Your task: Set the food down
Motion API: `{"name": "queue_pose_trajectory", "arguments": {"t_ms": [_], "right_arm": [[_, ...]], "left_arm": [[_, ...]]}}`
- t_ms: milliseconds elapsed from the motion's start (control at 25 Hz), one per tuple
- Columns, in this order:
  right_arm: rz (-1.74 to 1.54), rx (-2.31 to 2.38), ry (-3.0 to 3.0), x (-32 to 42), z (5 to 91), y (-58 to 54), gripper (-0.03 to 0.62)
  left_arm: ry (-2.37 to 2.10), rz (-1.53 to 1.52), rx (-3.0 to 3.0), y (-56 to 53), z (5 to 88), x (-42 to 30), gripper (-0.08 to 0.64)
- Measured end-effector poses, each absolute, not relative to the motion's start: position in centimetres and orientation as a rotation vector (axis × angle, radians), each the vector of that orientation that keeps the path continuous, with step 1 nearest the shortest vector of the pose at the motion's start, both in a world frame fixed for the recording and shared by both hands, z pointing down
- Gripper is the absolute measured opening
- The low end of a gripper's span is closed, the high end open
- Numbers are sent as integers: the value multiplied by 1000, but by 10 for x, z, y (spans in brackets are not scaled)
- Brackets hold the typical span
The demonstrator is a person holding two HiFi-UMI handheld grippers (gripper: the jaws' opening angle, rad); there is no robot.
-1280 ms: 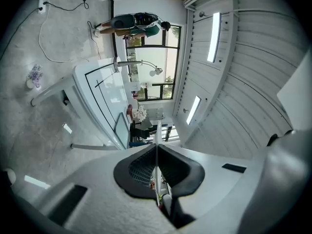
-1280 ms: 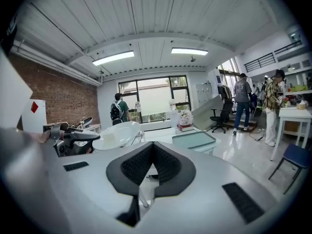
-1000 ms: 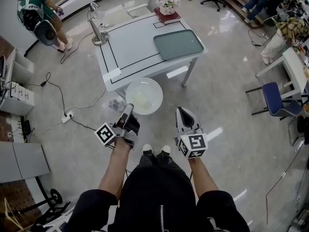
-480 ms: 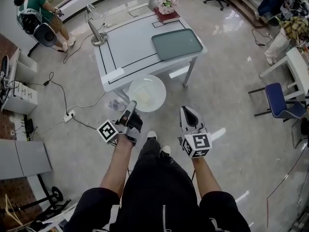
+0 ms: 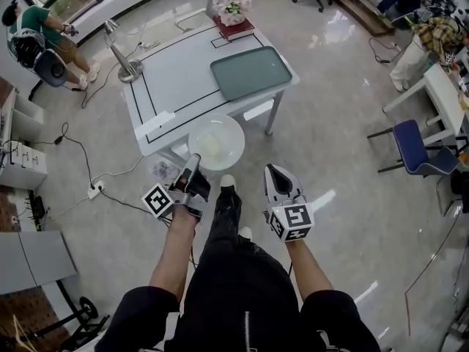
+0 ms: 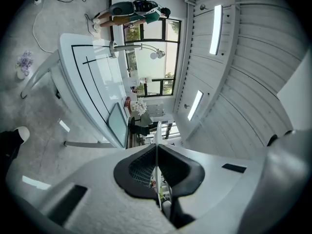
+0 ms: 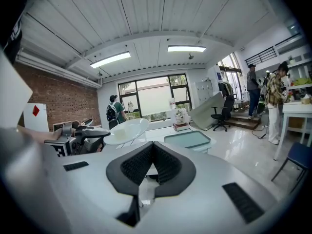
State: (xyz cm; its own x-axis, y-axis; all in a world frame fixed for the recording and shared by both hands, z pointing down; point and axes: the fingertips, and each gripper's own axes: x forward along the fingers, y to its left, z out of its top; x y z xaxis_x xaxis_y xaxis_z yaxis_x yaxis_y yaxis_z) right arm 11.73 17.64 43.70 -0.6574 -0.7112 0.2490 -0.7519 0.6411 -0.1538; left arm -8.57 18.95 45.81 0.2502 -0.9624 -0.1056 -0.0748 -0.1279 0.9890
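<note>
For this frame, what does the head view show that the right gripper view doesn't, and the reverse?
Only the head view: the person's shoe and the power strip on the floor. Only the right gripper view: the brick wall and the ceiling lights. Both: the plate pinched by the left tongs, the green tray on the table, and the flowers.

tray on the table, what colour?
Muted grey-green tray; shows best in the head view.

Glossy grey floor (image 5: 344, 160), brick wall (image 7: 53, 101), tall windows (image 7: 153, 97).
</note>
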Motion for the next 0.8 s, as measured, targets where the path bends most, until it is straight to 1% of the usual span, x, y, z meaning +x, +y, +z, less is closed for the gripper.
{"name": "queue_pose_trajectory", "arguments": {"t_ms": [320,800], "right_arm": [[381,1210,-2664,108,453,130,9],[407,1200,-2638,55,455,23,9]], "left_arm": [[-1015,-1041,1471,134,471,-95,15],[-1000,-1028,1448,25,476,-140,15]]}}
